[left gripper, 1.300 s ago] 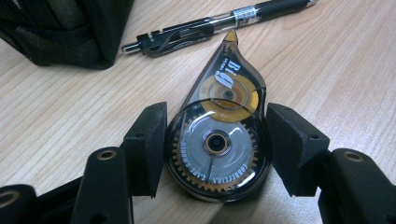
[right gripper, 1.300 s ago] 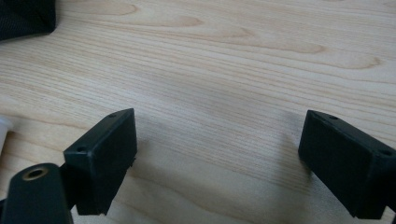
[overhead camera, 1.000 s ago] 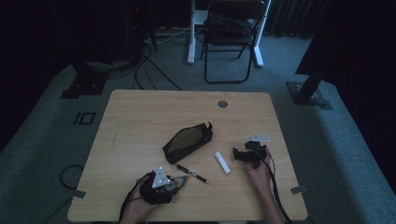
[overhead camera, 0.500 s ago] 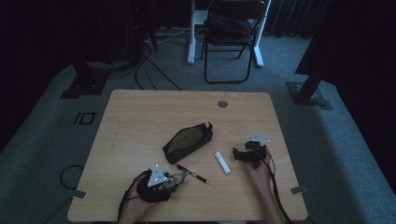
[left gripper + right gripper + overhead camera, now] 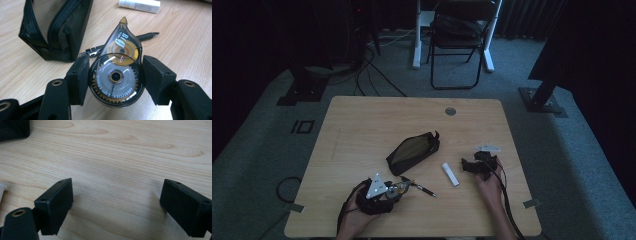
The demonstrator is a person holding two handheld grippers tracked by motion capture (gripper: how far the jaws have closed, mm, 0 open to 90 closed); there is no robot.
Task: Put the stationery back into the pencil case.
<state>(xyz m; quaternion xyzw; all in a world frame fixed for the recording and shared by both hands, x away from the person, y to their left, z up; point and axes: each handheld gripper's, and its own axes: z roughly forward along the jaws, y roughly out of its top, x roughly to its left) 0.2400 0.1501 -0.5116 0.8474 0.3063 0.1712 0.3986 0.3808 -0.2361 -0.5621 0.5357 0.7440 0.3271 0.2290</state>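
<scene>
A clear teardrop-shaped correction tape dispenser (image 5: 117,71) with gears and a yellow spool inside sits between the pads of my left gripper (image 5: 115,80), which is shut on it a little above the wood. From the high view that left gripper (image 5: 388,191) is near the table's front left, the dispenser (image 5: 399,188) at its tip. A black pen (image 5: 140,37) (image 5: 421,188) lies just beyond it. An open black zip pouch (image 5: 413,152) (image 5: 56,27) lies mid-table. My right gripper (image 5: 469,165) (image 5: 117,205) stands open over bare wood at the right.
A white tube-like stick (image 5: 450,174) (image 5: 139,5) lies between the pen and the right gripper. The wooden table (image 5: 362,125) has a round cable hole (image 5: 450,111) at the back. A folding chair (image 5: 459,40) and cables stand on the floor behind.
My left gripper has lifted slightly with the dispenser in it. The right gripper has stayed put.
</scene>
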